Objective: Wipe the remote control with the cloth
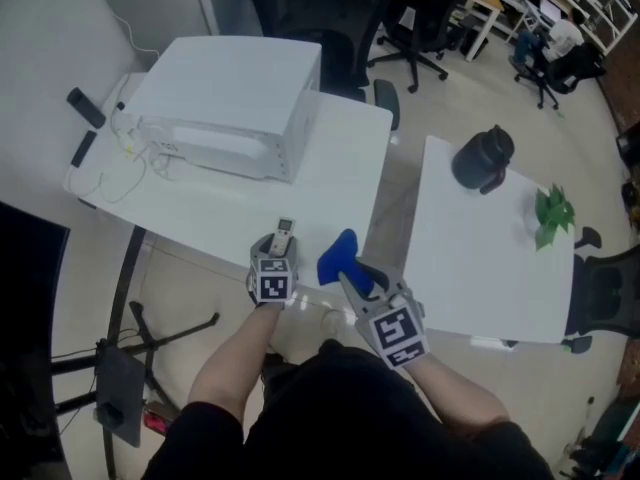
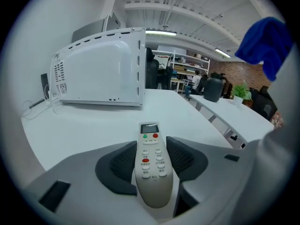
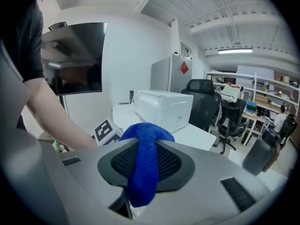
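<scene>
two tables (image 1: 470, 258) flank a floor gap (image 1: 400, 198). left gripper (image 1: 276, 253) clamps the remote control (image 2: 151, 172) at the left table's (image 1: 330, 168) near edge, long axis toward the microwave (image 1: 225, 108), display end leading. right gripper (image 1: 350, 274) pinches the cloth (image 1: 338, 256) just beside it, near the gap.

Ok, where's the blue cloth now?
In the head view, the blue cloth is pinched in the right gripper, just right of the grey remote control in the left gripper.

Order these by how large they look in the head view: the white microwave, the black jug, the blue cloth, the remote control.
1. white microwave
2. black jug and blue cloth: they look alike, so no ranking between them
3. remote control
</scene>
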A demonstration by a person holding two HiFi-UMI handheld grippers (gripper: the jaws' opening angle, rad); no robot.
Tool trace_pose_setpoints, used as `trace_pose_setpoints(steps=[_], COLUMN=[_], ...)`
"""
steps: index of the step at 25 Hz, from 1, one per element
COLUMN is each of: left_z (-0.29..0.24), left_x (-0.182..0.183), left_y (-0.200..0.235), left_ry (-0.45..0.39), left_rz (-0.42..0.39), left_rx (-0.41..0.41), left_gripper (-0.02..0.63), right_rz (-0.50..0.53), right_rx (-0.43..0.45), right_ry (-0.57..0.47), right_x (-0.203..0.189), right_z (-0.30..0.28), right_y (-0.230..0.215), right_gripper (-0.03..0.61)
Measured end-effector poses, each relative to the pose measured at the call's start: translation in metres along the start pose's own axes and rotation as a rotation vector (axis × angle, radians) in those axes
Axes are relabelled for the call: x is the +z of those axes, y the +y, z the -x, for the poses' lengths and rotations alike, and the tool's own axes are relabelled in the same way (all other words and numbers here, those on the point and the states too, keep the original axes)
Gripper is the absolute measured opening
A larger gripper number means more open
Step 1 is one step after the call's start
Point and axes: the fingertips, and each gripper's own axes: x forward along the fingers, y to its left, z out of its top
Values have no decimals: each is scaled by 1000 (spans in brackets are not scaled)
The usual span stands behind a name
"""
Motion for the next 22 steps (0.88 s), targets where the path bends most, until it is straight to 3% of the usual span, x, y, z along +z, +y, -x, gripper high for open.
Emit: trace_pose_setpoints(steps=[12, 22], left_z=[-15, 1], left_x=[-16, -18], left_y=[-4, 4], left_ry=[40, 69], left_rz=[-83, -68], left_rx=[9, 20], left_gripper=[206, 261], right_rz=[-42, -52], right_rx=[3, -19], right_ry=[33, 55], right_x=[-8, -16], right_z=[-5, -14], right_y=[-8, -13], right_gripper=[97, 97])
